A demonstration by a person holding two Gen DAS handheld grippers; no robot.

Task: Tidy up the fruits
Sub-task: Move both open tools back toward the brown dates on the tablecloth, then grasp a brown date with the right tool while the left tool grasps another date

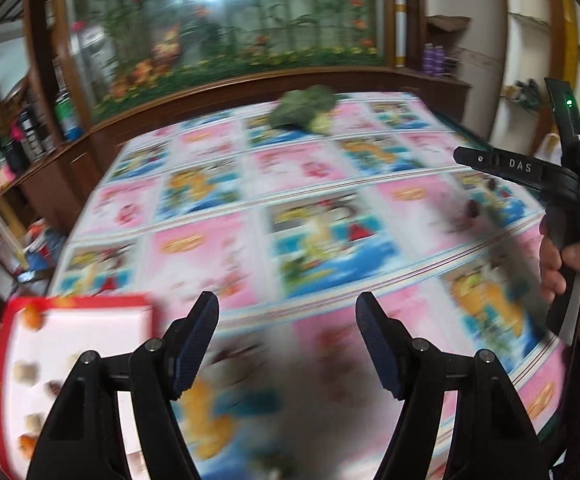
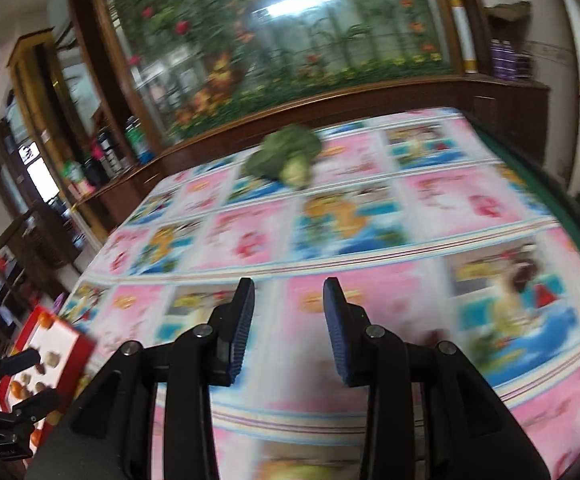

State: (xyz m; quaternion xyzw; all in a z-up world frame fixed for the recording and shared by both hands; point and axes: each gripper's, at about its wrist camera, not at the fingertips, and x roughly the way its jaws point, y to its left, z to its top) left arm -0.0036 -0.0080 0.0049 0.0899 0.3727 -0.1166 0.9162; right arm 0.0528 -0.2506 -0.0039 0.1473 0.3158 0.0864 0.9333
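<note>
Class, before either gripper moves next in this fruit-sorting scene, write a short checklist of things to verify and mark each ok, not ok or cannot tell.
1. Left gripper open and empty: ok.
2. Right gripper open and empty: ok.
3. Red-rimmed tray in view at the table's left: ok.
4. Which fruits lie in the tray: cannot tell, blurred.
5. Green vegetable apart from both grippers: ok.
6. Pictures sharp enough to aim: not ok.

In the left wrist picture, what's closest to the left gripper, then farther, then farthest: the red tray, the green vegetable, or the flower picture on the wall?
1. Red tray, beside the left gripper, lower left.
2. Green vegetable, far across the table.
3. Flower picture, on the back wall.
</note>
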